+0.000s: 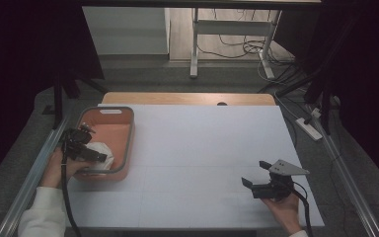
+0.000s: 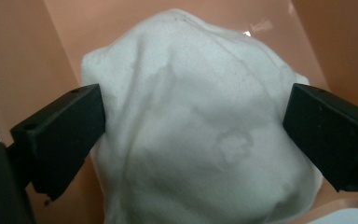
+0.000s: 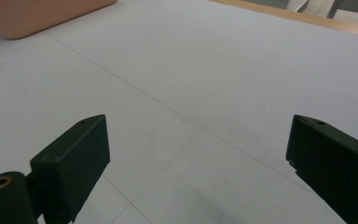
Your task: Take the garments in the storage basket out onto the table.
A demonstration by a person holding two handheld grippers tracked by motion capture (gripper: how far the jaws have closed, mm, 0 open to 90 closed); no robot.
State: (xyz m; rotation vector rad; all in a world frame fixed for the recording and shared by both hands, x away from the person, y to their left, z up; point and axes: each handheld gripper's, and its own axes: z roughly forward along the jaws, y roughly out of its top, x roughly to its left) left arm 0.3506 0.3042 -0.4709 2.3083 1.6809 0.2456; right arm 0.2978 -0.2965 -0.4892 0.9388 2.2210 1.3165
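A salmon-coloured plastic bin stands at the left of the white table top. Inside it lies a bundled white cloth. My left gripper reaches down into the bin from its near left side. In the left gripper view the cloth bulges between the jaws of the left gripper, which stand wide apart, one on each side of the bundle. My right gripper hovers open over the bare table at the near right, nothing between its jaws.
A corner of the bin shows far off in the right gripper view. The wooden table edge lies at the back. Metal rails run along both sides of the table. A power strip and cables lie on the floor at the right.
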